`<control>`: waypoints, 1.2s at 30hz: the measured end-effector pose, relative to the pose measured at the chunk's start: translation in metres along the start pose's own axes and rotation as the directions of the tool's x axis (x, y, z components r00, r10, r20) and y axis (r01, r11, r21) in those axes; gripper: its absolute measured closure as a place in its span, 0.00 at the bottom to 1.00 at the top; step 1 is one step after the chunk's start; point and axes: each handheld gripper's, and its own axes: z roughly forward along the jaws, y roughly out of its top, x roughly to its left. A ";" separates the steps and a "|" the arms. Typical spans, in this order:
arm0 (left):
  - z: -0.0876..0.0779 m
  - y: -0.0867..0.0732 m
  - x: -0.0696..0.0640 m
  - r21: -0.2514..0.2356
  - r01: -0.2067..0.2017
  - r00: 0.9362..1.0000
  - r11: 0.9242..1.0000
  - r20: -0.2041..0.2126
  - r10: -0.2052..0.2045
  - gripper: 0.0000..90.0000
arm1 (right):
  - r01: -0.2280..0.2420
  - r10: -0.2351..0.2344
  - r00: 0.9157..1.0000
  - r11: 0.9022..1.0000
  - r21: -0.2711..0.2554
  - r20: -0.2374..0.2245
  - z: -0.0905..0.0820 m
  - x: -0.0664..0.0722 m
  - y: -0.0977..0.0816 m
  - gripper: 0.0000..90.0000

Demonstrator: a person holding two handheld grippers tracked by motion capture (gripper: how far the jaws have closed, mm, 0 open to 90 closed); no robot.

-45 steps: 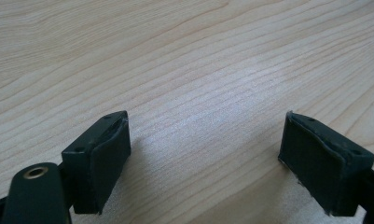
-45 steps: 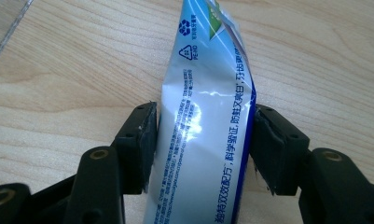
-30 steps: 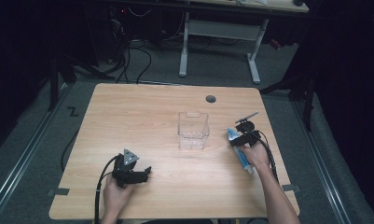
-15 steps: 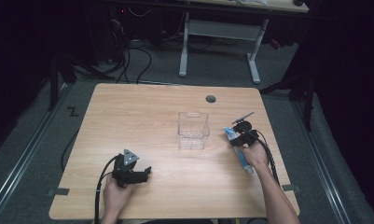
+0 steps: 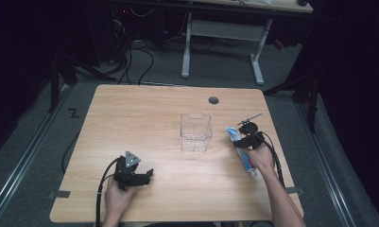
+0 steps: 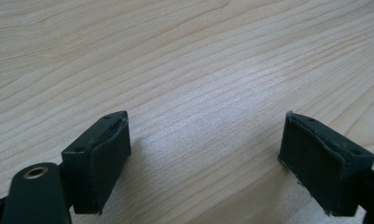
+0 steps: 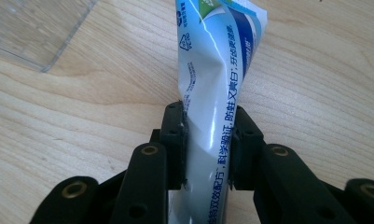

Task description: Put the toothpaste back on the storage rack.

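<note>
Right tongs (image 7: 207,140) have just closed and now pinch the toothpaste tube (image 7: 217,84) across its middle, low over the table (image 5: 144,113). Tube's long axis runs in line with the jaws. Clear bin (image 5: 195,132) lies near, to the tube's left. Left tongs (image 6: 208,154) rest spread and empty, well apart.

Glossy plastic toothpaste tube (image 7: 212,84), matt wood-grain table (image 5: 144,118) — clear plastic bin (image 5: 195,132)

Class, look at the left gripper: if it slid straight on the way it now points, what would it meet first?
Probably nothing: the left gripper, jaws open and empty, points low across the bare table. In the high view it aims right, seemingly passing below the clear container, though depth is unclear.
</note>
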 end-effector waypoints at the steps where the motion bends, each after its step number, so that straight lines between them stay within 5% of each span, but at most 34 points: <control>1: 0.000 0.000 0.000 0.000 0.000 1.000 1.000 0.000 0.000 0.18 | 0.000 0.000 1.000 1.000 -0.009 -0.005 -0.002 0.000 0.000 0.80; 16: 0.000 0.000 0.000 0.000 0.000 1.000 1.000 0.000 0.000 0.18 | 0.005 -0.010 0.999 0.995 -0.097 -0.046 -0.026 0.002 -0.005 0.80; 36: 0.000 0.000 0.000 0.000 0.000 1.000 1.000 0.000 0.000 0.18 | 0.036 -0.058 0.994 0.975 -0.221 -0.097 -0.049 0.014 -0.008 0.80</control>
